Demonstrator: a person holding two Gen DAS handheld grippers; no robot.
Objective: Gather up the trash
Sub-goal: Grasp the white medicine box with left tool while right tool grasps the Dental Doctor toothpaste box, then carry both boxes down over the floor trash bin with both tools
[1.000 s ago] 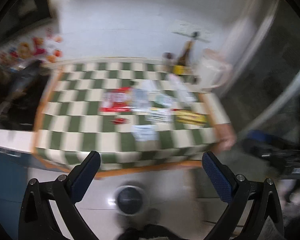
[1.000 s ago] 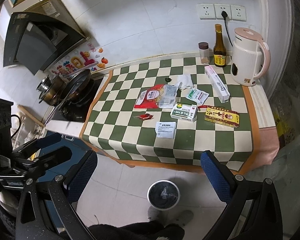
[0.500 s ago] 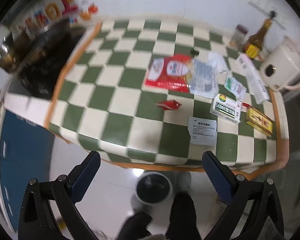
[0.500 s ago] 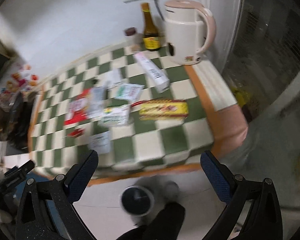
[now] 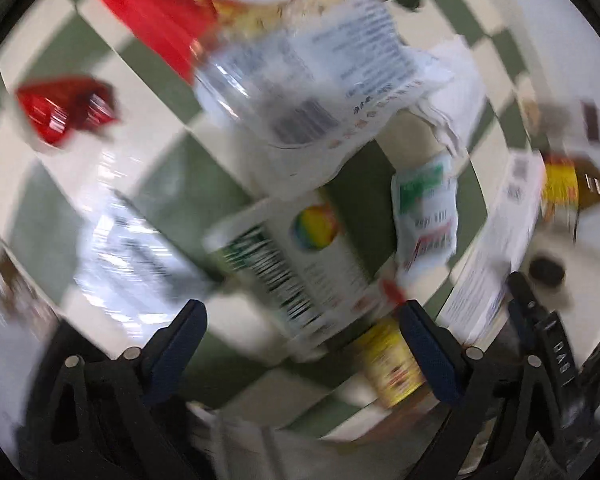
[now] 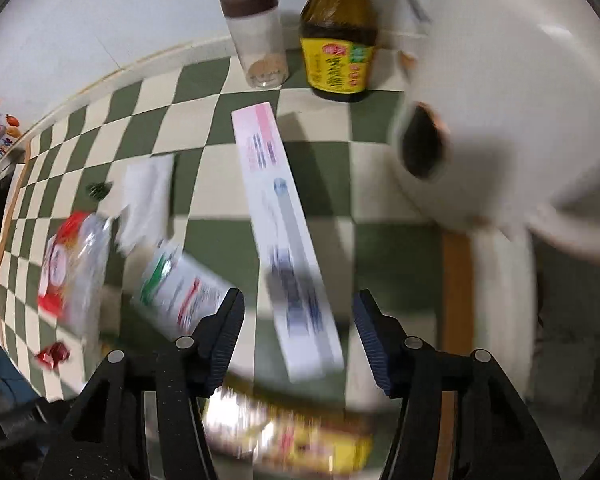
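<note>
Trash lies on the green-and-cream checked tabletop (image 5: pixel 168 176). In the left wrist view my open left gripper (image 5: pixel 300 344) hovers close over a white-and-green medicine box (image 5: pixel 296 264). Around it lie a red-and-clear snack bag (image 5: pixel 268 40), a small red wrapper (image 5: pixel 64 112), a white leaflet (image 5: pixel 136 256), a green-and-white sachet (image 5: pixel 426 216) and a yellow box (image 5: pixel 392 364). In the right wrist view my open right gripper (image 6: pixel 298 336) straddles the near end of a long white-and-pink box (image 6: pixel 288 240). The sachet (image 6: pixel 180 288), the snack bag (image 6: pixel 72 264) and the yellow box (image 6: pixel 300 440) show there too.
A brown sauce bottle with a yellow label (image 6: pixel 338 40), a clear jar with a brown lid (image 6: pixel 258 36) and a white kettle (image 6: pixel 520 100) stand at the back right by the wall. A crumpled white tissue (image 6: pixel 146 196) lies mid-table. The table's orange edge (image 6: pixel 456 280) runs on the right.
Both grippers have dropped from high above the floor to just over the tabletop. The left now sits over the medicine box, the right over the long box. Right jaws have narrowed.
</note>
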